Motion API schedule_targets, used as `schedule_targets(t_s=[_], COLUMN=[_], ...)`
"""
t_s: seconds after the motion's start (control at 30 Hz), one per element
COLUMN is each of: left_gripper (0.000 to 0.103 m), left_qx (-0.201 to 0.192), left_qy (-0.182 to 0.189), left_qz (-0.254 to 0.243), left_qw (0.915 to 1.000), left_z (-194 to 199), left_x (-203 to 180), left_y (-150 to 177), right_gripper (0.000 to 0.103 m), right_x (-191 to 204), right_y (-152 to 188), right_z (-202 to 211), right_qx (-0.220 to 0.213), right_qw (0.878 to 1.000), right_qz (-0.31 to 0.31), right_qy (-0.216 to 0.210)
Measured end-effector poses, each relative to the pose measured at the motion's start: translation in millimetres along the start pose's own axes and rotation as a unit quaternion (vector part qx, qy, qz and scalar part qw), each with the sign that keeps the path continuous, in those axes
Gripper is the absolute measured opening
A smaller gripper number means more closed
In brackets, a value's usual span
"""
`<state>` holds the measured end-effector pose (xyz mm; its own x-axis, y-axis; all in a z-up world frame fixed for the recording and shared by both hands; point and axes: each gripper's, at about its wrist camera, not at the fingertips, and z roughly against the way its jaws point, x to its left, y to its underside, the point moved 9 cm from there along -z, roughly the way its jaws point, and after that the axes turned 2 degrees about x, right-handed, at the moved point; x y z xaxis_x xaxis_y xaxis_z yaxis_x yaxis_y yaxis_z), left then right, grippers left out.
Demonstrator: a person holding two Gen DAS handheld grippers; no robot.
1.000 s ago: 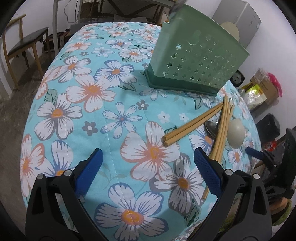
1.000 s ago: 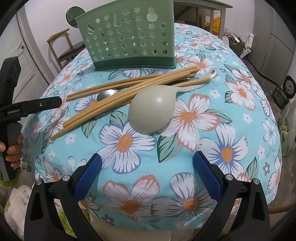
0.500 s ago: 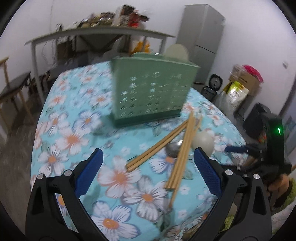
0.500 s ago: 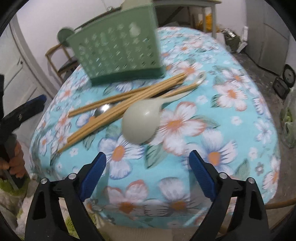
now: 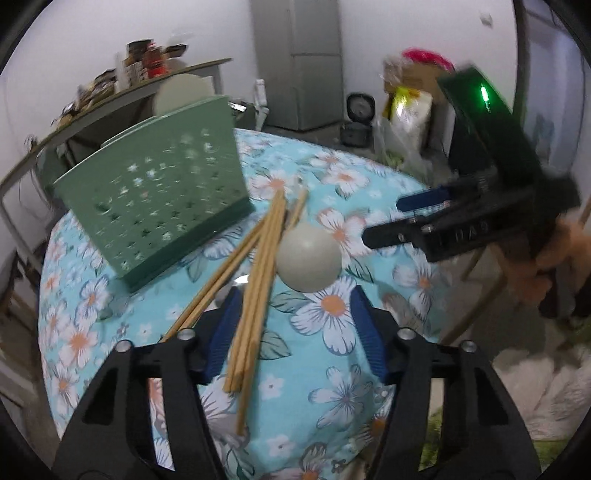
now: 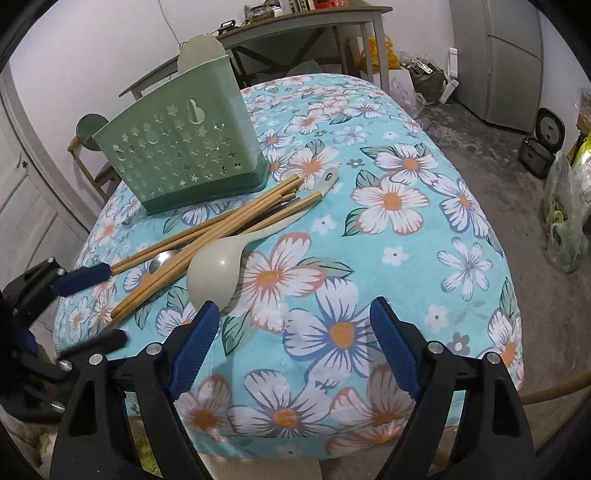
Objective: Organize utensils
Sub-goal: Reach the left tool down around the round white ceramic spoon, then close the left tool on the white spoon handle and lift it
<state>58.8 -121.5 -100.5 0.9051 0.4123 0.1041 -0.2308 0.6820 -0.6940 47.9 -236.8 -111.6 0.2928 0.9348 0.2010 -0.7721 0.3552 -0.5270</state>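
A green perforated caddy (image 5: 155, 206) (image 6: 184, 158) stands on the flowered tablecloth (image 6: 388, 206). In front of it lie several wooden chopsticks (image 5: 258, 280) (image 6: 221, 229), a pale spoon (image 5: 308, 264) (image 6: 218, 273) and a metal spoon (image 6: 164, 258) half hidden beneath them. My left gripper (image 5: 295, 332) (image 6: 96, 310) hovers over the near ends of the chopsticks. Its jaws are closing, the sticks lie between them and the pads do not press. My right gripper (image 6: 295, 343) (image 5: 402, 218) is also closing slightly, over bare cloth, its left finger beside the pale spoon's bowl.
The cloth falls away at the table's near and right edges. A grey side table (image 6: 295, 26) with clutter stands behind, and a wooden chair (image 6: 92, 158) is at the left. A fridge (image 6: 509, 62), a rice cooker (image 6: 543, 144) and bags (image 6: 565, 221) are on the floor to the right.
The left gripper has rolled and swung over the chopsticks' near ends, and its jaws have narrowed. The right gripper has shifted a little toward the pale spoon and narrowed slightly.
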Motion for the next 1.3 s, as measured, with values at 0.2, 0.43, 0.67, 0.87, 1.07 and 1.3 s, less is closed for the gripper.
schedule_targets(t_s=[0.2, 0.43, 0.67, 0.87, 1.07, 1.3], left_gripper=[0.047, 0.047, 0.048, 0.048, 0.041, 0.021], left_qx=[0.021, 0.040, 0.041, 0.036, 0.019, -0.013], left_qy=[-0.022, -0.052, -0.072, -0.076, -0.088, -0.108], left_qz=[-0.055, -0.089, -0.104, -0.096, -0.092, -0.056], left_qw=[0.9980, 0.9939, 0.9912, 0.9919, 0.9917, 0.9925], left_z=[-26, -51, -64, -72, -65, -51], left_x=[-16, -22, -23, -19, -18, 0], left_y=[1, 3, -4, -11, -19, -34], right_gripper=[0.081, 0.081, 0.081, 0.081, 0.081, 0.081], right_x=[-1, -3, -6, -9, -14, -20], right_y=[0, 0, -1, -2, -5, -6], right_z=[-4, -11, -16, -17, -15, -12], right_qx=[0.005, 0.010, 0.011, 0.009, 0.004, -0.002], right_qw=[1.000, 1.000, 1.000, 1.000, 1.000, 0.999], right_qz=[-0.002, -0.006, -0.009, -0.012, -0.020, -0.032], right_qy=[-0.003, -0.008, -0.012, -0.015, -0.015, -0.017])
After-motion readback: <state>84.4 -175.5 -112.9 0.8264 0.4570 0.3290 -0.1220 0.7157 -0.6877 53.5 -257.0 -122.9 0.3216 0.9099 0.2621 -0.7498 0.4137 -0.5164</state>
